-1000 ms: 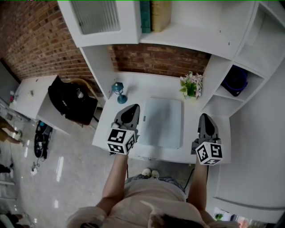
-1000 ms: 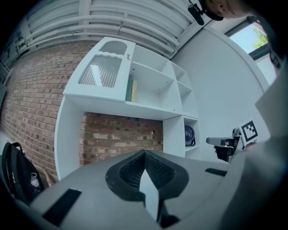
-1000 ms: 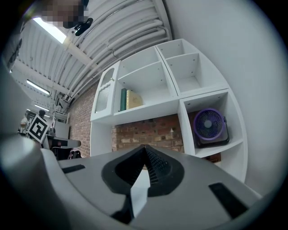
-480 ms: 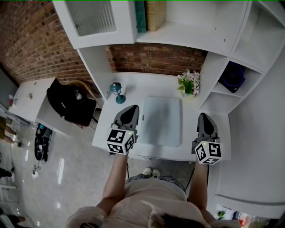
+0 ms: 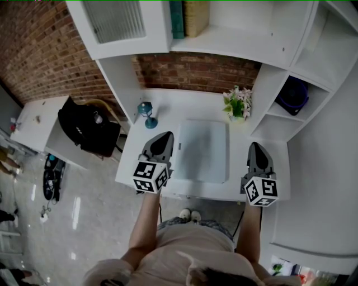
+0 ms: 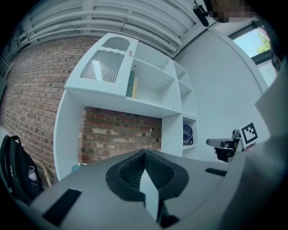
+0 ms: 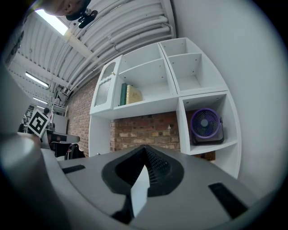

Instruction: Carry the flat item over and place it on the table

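Note:
The flat item [image 5: 202, 151], a pale grey-blue rectangular board, lies flat on the white table [image 5: 168, 109] under the shelf unit. My left gripper [image 5: 164, 137] hovers just off the board's left edge, shut, with nothing between its jaws. My right gripper [image 5: 258, 148] is held past the board's right edge, also shut and empty. In the left gripper view the jaws [image 6: 144, 152] meet and point level at the brick back wall, with the right gripper [image 6: 226, 146] off to the side. The right gripper view shows its closed jaws [image 7: 145, 147] facing the shelves.
A teal lantern [image 5: 147, 114] stands at the table's back left and a flower pot [image 5: 239, 104] at the back right. A purple fan [image 5: 292, 96] sits in a side cubby. A black bag [image 5: 86, 125] rests on a lower side table to the left. Books [image 5: 190, 17] stand on the upper shelf.
Both grippers and the board keep their places; only the head view has shifted slightly.

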